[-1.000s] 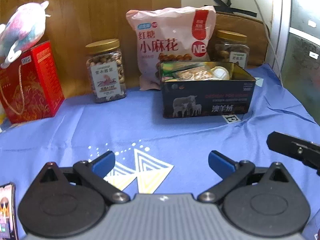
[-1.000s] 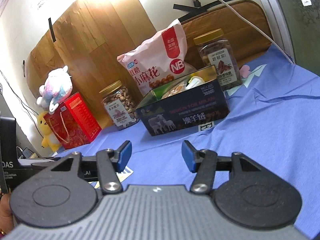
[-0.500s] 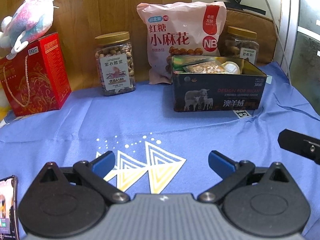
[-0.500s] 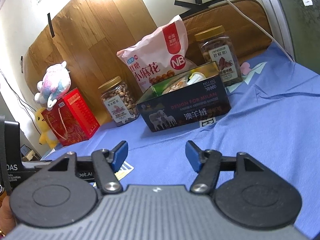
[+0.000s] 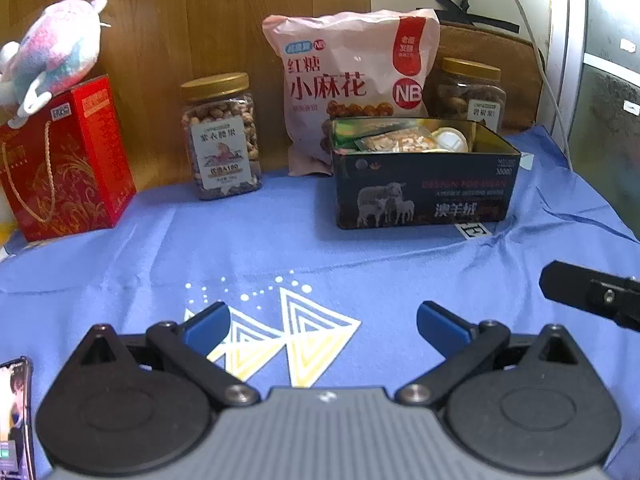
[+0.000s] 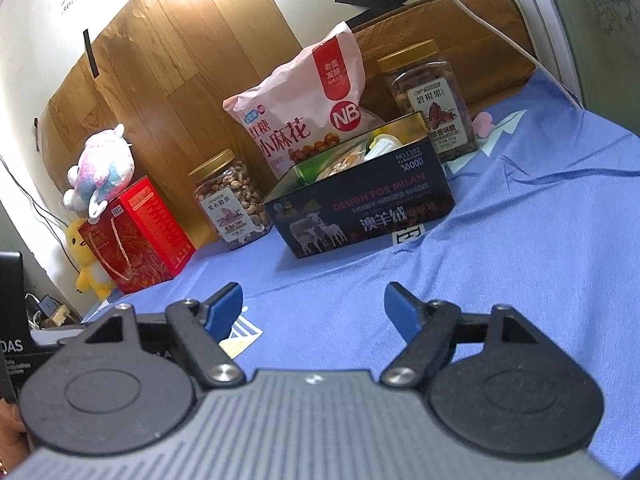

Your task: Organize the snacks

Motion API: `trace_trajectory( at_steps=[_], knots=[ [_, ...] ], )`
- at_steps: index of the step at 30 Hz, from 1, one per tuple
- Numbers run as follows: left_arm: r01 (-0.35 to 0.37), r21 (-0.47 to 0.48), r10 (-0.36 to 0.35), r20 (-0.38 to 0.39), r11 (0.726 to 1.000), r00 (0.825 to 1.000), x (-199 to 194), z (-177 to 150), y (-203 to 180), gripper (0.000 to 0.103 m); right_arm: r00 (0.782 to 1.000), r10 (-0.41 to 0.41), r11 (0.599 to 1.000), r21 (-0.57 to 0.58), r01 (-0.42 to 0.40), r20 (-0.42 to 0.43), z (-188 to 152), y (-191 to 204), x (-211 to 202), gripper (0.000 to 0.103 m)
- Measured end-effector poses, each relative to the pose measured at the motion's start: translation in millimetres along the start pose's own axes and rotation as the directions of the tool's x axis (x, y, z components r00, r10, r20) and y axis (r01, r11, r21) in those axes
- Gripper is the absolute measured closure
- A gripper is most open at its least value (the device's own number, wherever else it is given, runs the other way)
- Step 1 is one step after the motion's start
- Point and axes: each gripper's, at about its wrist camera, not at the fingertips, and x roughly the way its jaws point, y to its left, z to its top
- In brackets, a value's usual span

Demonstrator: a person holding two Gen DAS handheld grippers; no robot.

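Observation:
A dark tin box (image 5: pixel 424 192) (image 6: pixel 360 216) with sheep on its side stands open on the blue cloth, holding several small snack packets. Behind it leans a pink snack bag (image 5: pixel 352 80) (image 6: pixel 304 112). A gold-lidded nut jar (image 5: pixel 220 136) (image 6: pixel 230 200) stands to its left and another jar (image 5: pixel 472 92) (image 6: pixel 432 100) to its right. My left gripper (image 5: pixel 323 326) hovers open over the cloth, well short of the box, with nothing between its fingers. My right gripper (image 6: pixel 314 310) is also short of the box, its jaws opening and empty.
A red gift box (image 5: pixel 64 160) (image 6: pixel 136 232) with a plush toy (image 5: pixel 52 52) on top stands at the left. A yellow plush (image 6: pixel 90 264) sits behind it. A wooden panel backs the table. A phone (image 5: pixel 14 416) lies at the near left edge.
The right gripper's jaws have spread wider. In the left wrist view the scene has slid slightly down and to the right; the left jaws stay as wide as before.

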Motion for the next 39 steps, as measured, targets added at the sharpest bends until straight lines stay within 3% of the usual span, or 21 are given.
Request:
trace_trajectory(
  at_steps=[21,39],
  knots=[
    [-0.018,0.012,0.018,0.049,1.0,0.999,-13.4,0.0,-3.6,0.0,1.0,0.004,1.0,0.009,-0.004,0.005,0.3,-0.4,-3.8,0.021],
    [-0.031,0.007,0.031,-0.019,1.0,0.999,-2.4,-2.0,-0.7,0.0,1.0,0.001,1.0,0.025,-0.001,0.001,-2.0,-3.5,-3.7,0.021]
  ],
)
